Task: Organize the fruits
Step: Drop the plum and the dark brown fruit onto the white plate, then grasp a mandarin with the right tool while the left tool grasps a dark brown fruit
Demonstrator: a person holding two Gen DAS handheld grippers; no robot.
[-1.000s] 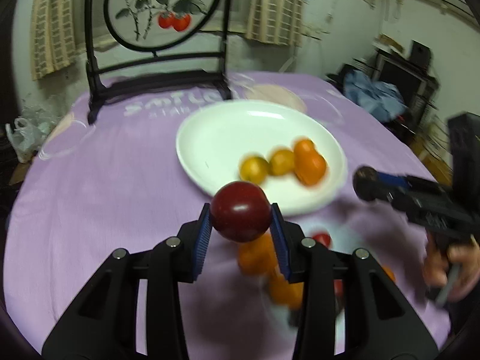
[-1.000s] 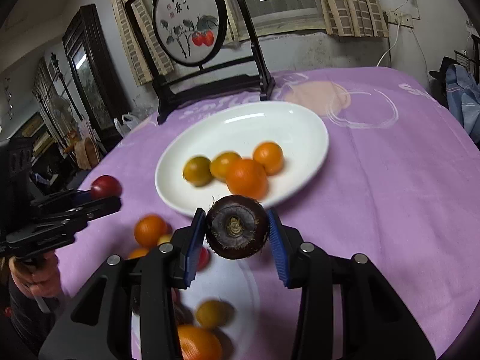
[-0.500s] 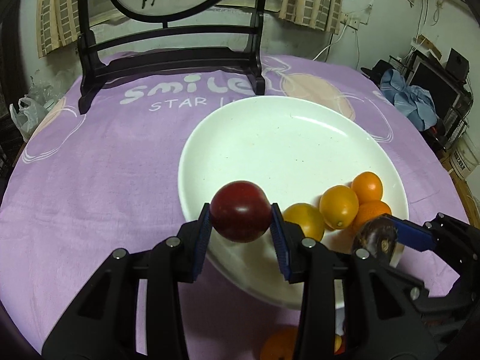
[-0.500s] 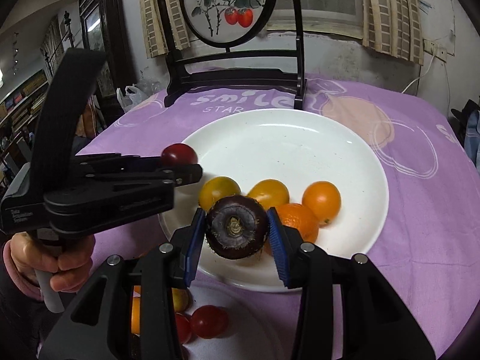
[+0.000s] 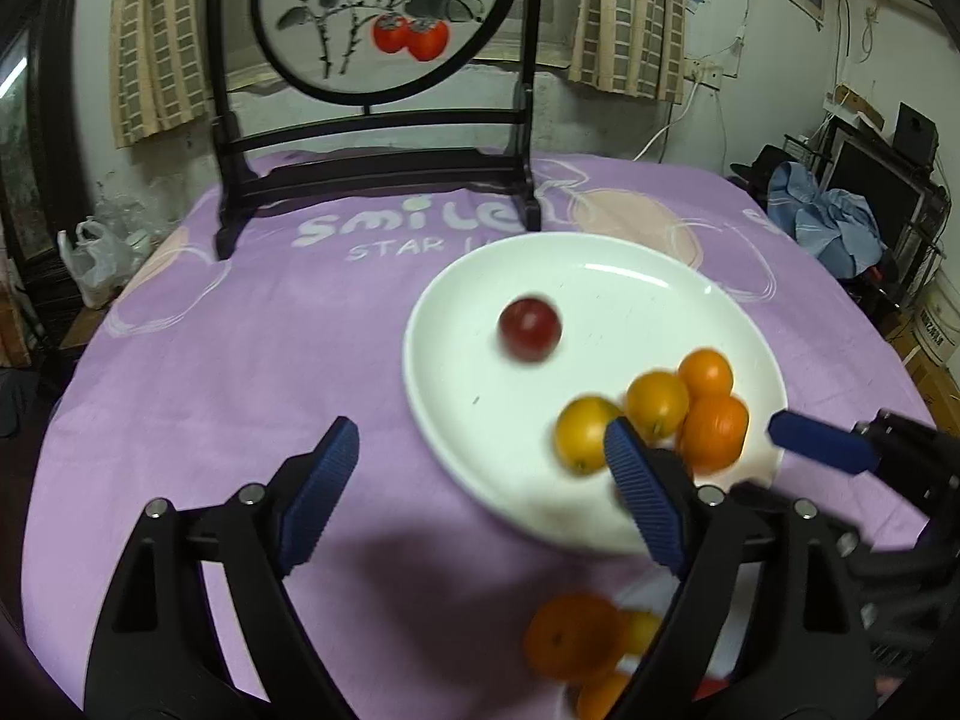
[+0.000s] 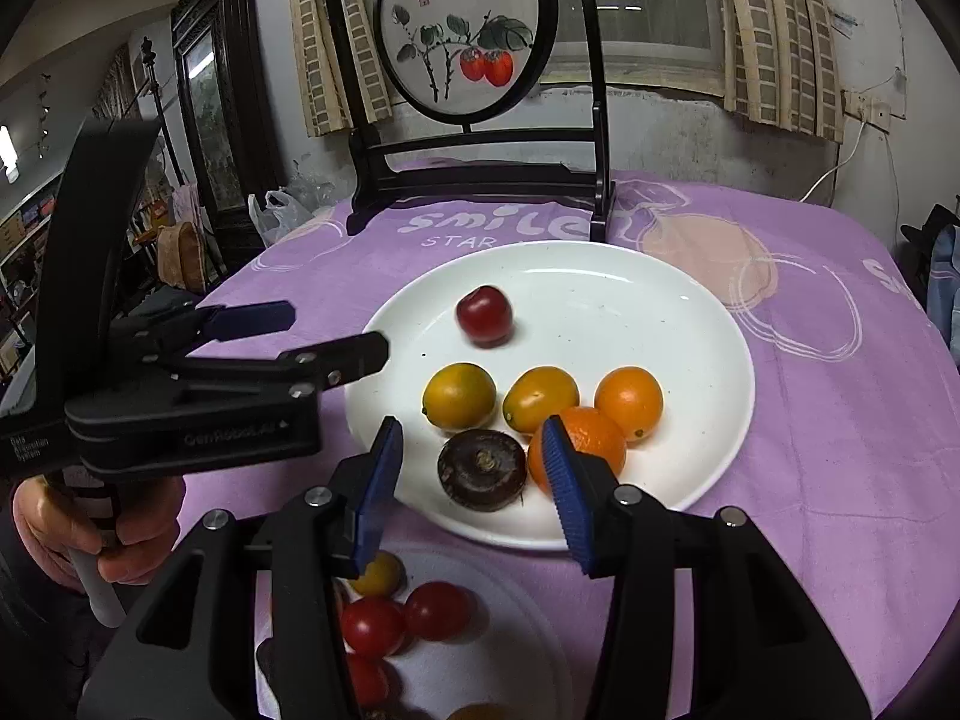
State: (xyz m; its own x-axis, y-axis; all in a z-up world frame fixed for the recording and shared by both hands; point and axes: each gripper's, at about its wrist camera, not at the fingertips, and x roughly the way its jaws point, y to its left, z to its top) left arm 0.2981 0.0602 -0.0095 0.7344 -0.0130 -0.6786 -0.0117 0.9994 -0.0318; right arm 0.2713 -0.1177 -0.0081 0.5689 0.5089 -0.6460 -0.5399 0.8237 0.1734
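A large white plate (image 6: 600, 300) on the purple tablecloth holds several orange and yellow citrus fruits (image 6: 540, 399), a red fruit (image 6: 485, 315) and a dark brown fruit (image 6: 483, 471). My right gripper (image 6: 471, 443) is open just above the dark brown fruit, which lies free on the plate's near side. My left gripper (image 6: 324, 336) is open at the plate's left rim. In the left wrist view the left gripper (image 5: 480, 456) holds nothing, and the red fruit (image 5: 530, 329) is blurred on the plate (image 5: 600, 252). One blue fingertip (image 5: 822, 450) of the right gripper shows at the right.
A smaller white plate (image 6: 510, 630) nearer me carries red cherry tomatoes (image 6: 384, 624) and small oranges (image 5: 570, 636). A round painted screen on a black stand (image 6: 468, 60) stands at the table's far side. A hand (image 6: 120, 540) grips the left gripper's handle.
Both grippers have opened. The red fruit left the left gripper and is now on the plate. The dark brown fruit left the right gripper and lies beside the citrus.
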